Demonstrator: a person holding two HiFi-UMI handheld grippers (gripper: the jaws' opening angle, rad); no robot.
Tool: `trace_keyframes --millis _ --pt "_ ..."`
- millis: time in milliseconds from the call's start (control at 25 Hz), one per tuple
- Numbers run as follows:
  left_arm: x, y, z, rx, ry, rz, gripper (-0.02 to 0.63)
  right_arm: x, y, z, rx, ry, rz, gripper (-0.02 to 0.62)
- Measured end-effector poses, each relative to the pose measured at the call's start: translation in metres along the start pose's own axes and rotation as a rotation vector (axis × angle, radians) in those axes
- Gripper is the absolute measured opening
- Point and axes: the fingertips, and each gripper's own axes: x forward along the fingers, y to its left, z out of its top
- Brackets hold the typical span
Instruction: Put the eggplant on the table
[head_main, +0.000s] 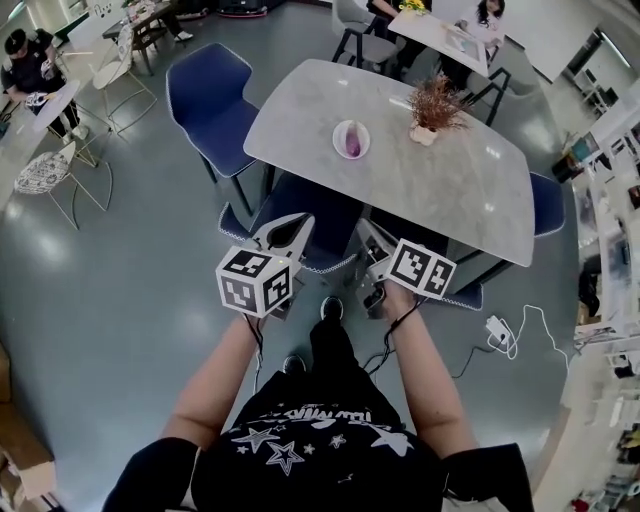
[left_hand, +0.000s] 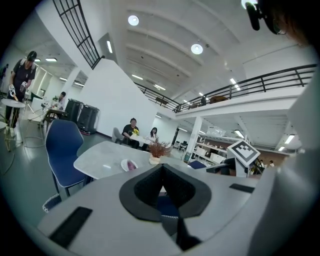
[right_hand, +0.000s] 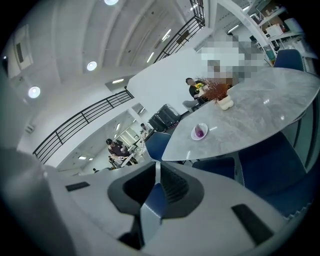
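We hold both grippers short of the table's near edge, well apart from anything on it. The left gripper is clenched: in its own view the two dark pads meet at their tips with nothing between them. The right gripper is clenched too, its pads pressed together along a thin seam and grasping nothing. In the head view both sit over a blue chair tucked under the near edge, the left one beside the right, their marker cubes toward us. The eggplant, small and purple, lies inside a white bowl that stands on the tabletop toward its left end, roughly midway between the near and far edges. Just to the right of the bowl, closer to the far edge, stands a dry reddish plant in a pale pot. Both gripper views look across the tabletop at the bowl, with the plant behind it.
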Motion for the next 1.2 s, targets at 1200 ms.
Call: trace_keyframes --millis 1200 --pt "-0.074 -0.193 -0.096 0.040 0.007 0.027 0.006 -0.198 0.001 -0.091 -0.096 0.071 0.113 0.034"
